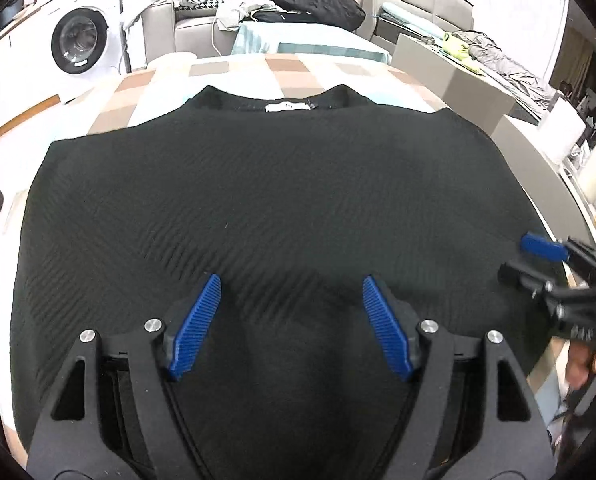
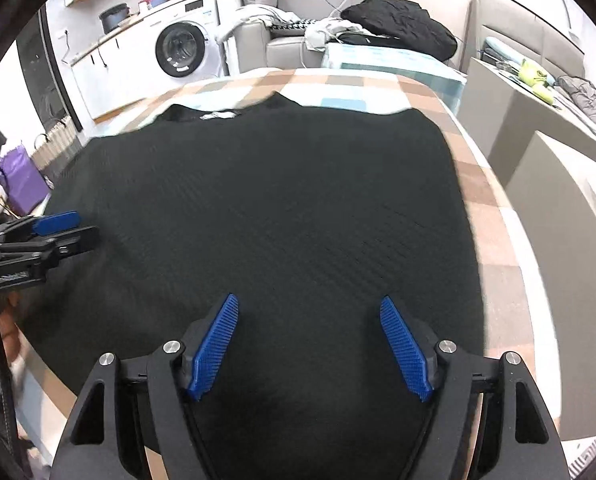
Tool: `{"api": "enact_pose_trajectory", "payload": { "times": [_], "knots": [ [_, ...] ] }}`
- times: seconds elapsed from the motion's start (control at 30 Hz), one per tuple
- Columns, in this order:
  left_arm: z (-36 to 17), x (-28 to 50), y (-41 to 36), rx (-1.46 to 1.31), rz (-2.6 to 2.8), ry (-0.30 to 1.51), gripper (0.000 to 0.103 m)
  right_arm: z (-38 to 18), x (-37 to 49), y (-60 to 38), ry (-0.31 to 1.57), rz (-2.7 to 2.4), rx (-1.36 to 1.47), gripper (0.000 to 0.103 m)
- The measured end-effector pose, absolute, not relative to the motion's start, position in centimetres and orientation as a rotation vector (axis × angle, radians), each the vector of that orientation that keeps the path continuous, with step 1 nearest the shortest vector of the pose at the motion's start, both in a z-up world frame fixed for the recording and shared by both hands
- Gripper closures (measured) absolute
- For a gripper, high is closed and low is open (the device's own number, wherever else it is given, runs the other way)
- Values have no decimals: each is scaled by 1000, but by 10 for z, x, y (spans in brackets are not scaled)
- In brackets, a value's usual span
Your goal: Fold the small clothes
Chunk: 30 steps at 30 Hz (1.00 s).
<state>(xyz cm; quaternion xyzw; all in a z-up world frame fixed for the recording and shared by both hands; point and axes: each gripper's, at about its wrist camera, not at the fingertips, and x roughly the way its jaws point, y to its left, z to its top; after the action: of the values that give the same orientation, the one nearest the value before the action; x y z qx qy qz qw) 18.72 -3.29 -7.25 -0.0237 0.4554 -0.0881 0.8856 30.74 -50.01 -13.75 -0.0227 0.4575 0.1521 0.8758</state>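
Black top (image 1: 258, 200) flat on checked bed (image 1: 234, 70), unfolded. Left claw (image 1: 292, 320), right claw (image 2: 309, 344) wide open, empty. We judge: grasp near hem next.

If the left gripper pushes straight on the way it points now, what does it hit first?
Most likely the black top spread on the checked cloth; the open left gripper points over it toward the collar, though its height above the fabric is unclear.

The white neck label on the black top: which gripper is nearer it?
Left, slightly. The white neck label lies straight ahead of the left gripper; from the right gripper it sits ahead and off to the left.
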Motion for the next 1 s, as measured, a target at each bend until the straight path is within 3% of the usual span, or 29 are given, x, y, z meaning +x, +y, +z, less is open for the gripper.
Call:
{"api": "enact_pose_trajectory", "payload": {
  "times": [0.3,0.47,1.0],
  "knots": [
    [-88,202,-45,50,-168,955,28,-147,326,-446,935,367,-139,24],
    [-81,195,-41,12,-176,977,28,-145,311,-470,938,317,-126,23],
    [-88,112,-25,29,-173,957,28,-147,279,-464,921,436,-155,22]
  ]
}}
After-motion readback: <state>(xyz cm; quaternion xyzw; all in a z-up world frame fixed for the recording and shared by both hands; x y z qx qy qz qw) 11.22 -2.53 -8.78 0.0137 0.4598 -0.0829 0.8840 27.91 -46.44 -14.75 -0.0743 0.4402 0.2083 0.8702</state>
